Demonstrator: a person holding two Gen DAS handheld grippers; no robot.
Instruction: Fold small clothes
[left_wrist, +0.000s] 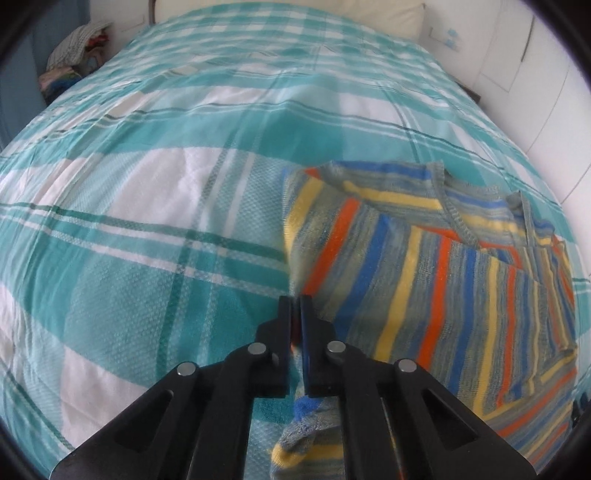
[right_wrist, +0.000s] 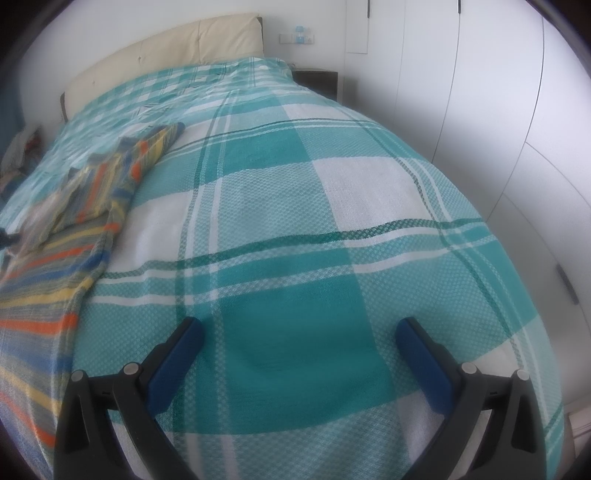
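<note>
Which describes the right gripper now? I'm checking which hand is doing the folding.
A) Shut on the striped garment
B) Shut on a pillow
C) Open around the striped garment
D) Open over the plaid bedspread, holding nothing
D: the right gripper has its jaws spread wide over the plaid bedspread, and the striped garment lies off to its left.

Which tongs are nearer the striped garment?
Left. The left tongs are shut on an edge of the striped garment. The right tongs hang open over bare bedspread, with the garment off to their left.
</note>
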